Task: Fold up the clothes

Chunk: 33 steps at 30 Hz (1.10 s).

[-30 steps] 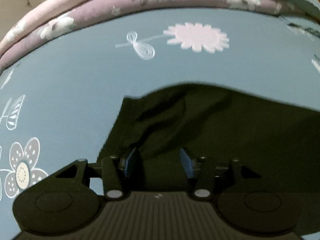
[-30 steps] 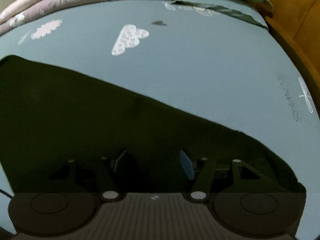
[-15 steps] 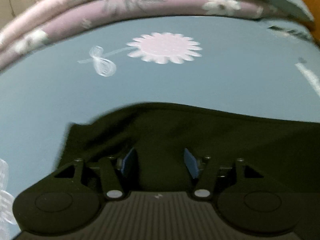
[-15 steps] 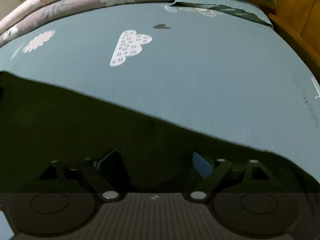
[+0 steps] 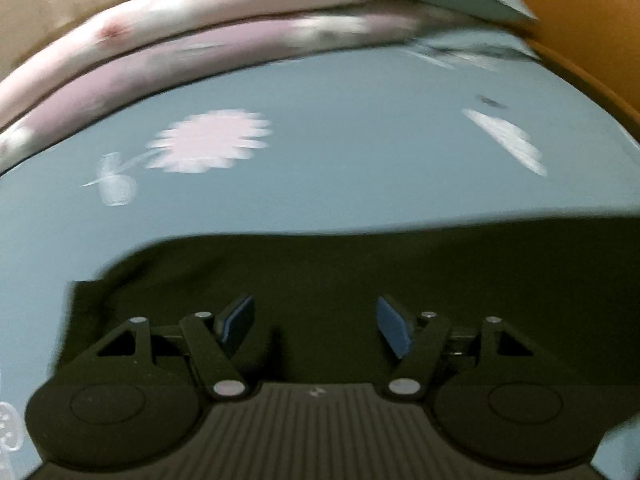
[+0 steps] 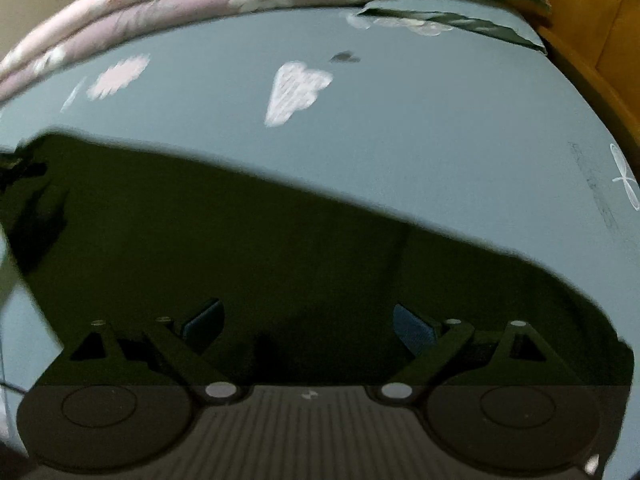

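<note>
Garment: a dark garment [image 5: 400, 280] lies spread flat on a blue-grey bed sheet [image 5: 360, 168]; in the right wrist view its far edge runs slantwise from upper left to lower right [image 6: 240, 240].
Left hand-held gripper: the left hand-held gripper [image 5: 316, 324] hangs over the garment near its left end; its jaws stand apart, having just been opening, with only flat cloth below the gap and nothing pinched between the blue pads [image 5: 394, 330].
Right hand-held gripper: the right hand-held gripper [image 6: 308, 324] is over the middle of the cloth; its jaws stand wide, having just been opening, and the pads [image 6: 412, 328] press on nothing.
Sheet print: a pale pink daisy [image 5: 208, 142] with a white bow, and a white dotted cloud [image 6: 296, 90] with a small grey heart [image 6: 344, 57] beside it.
Far edge of bed: folded pink floral quilts [image 6: 200, 4] lie stacked along it; a blue-grey pillow [image 6: 452, 20] lies next to them.
Right side: an orange-brown bed frame [image 6: 592, 40] borders the sheet.
Sharpness: the left wrist view is blurred.
</note>
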Motion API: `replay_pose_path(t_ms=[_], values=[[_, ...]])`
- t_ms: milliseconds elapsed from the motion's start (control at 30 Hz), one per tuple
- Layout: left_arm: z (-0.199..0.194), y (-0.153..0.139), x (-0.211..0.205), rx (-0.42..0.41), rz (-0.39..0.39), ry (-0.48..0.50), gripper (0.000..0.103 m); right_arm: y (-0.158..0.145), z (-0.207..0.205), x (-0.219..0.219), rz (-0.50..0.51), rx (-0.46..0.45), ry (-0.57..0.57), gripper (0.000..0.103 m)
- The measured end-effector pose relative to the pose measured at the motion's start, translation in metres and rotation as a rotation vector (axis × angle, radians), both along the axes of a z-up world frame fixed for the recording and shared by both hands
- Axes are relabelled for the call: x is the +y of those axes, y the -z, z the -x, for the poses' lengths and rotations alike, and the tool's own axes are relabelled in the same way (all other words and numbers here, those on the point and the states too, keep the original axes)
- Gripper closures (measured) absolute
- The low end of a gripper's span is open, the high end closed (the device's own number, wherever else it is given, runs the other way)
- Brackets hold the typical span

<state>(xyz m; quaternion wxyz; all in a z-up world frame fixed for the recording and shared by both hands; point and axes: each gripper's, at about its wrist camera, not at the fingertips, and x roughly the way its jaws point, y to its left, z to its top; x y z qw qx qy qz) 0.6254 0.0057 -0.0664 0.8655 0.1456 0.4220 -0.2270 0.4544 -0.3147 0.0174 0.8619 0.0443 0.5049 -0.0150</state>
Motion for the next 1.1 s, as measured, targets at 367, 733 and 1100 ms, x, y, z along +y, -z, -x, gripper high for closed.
replay_pose_path(t_ms=[367, 733, 1100], values=[[0.04, 0.037, 0.032, 0.093, -0.087, -0.057, 0.029, 0.034, 0.04, 0.101, -0.037, 0.078, -0.145, 0.008], [0.063, -0.007, 0.022, 0.09, -0.05, -0.094, 0.032, 0.003, 0.065, 0.11, -0.073, 0.032, -0.161, 0.008], [0.137, -0.057, -0.024, 0.112, -0.009, 0.015, 0.032, -0.023, 0.133, 0.071, -0.045, 0.038, -0.099, 0.008]])
